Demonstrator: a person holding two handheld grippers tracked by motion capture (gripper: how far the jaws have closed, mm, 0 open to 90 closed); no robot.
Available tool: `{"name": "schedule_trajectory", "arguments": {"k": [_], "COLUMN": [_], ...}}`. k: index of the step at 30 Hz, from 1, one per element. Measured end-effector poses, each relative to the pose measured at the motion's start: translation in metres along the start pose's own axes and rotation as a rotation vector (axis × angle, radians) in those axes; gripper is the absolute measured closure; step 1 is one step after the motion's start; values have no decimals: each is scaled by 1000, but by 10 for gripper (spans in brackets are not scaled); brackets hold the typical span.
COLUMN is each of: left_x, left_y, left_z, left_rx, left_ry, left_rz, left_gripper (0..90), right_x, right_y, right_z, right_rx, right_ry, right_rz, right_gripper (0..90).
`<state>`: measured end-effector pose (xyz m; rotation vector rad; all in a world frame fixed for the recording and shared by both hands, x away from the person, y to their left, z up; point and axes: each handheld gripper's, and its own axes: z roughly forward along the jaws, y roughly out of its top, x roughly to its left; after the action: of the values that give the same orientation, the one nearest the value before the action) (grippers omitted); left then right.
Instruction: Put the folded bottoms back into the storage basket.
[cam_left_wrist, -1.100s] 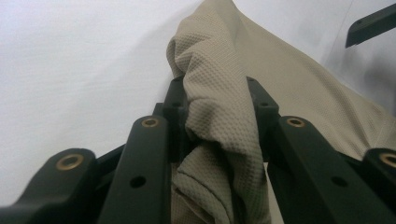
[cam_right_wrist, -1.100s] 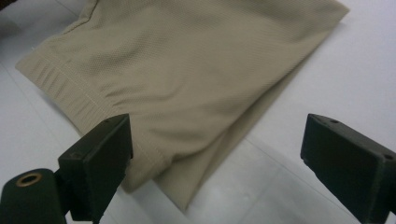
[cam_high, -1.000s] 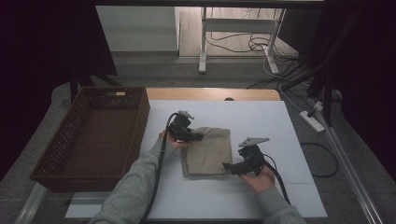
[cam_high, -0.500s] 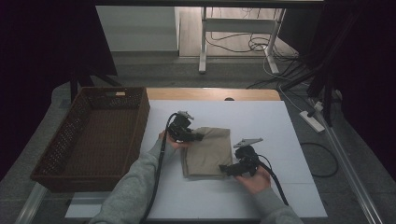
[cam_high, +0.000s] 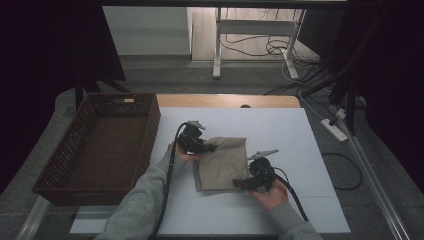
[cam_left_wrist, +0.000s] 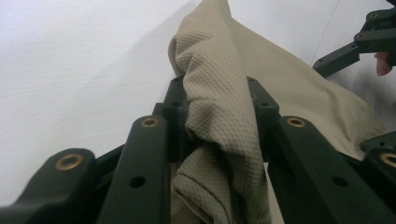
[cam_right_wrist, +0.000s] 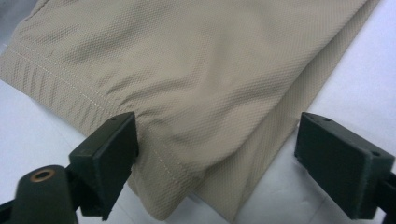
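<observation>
Two grippers are mine, and both sit at the folded beige cloth (cam_high: 222, 164) lying on the white table (cam_high: 280, 210), just beside the right wall of the brown wicker basket (cam_high: 100, 145). My left gripper (cam_high: 209, 148) is at the cloth's upper left edge, the edge nearest the basket, and its jaws are clamped together on a bunched ridge of the fabric (cam_left_wrist: 219, 116), which stands up between them. My right gripper (cam_high: 239, 184) is at the cloth's lower right corner, the far side from the basket. Its jaws stand wide apart with the hemmed corner (cam_right_wrist: 187, 154) lying between them; the left jaw touches the hem, the right one is clear of the fabric and grips nothing.
</observation>
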<state>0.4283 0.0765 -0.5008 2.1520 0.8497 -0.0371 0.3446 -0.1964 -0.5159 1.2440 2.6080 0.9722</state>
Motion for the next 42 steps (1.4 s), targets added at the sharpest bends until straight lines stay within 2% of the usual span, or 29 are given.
{"name": "schedule_trajectory", "arguments": {"k": [10,17,21,25,31,42], "left_x": [-2,-3,-4,-5,-7,-10], "left_y": [0,1,2,2,3,7], "left_z": [2,2,3,2,0,-2], "left_rx": [5,6,5,3,-4,-17], "left_ry": [-3,-1,-2,-1,0,-15], "left_rz": [6,11,15,17,21,32], "left_gripper": [672,672,672,673,674,677], "right_x": [2,5,4,3,1,-2], "right_y": [1,1,-1,-1,-2,-2], "right_z": [-1,-3,-3,-3,-5,-9], "right_rx": [22,16,14,12,-1,-42], "right_ry": [-37,15,85,134,154,188], "right_rz": [32,34,46,63,52,15], "right_gripper": [122,332,527,644,736,763]}}
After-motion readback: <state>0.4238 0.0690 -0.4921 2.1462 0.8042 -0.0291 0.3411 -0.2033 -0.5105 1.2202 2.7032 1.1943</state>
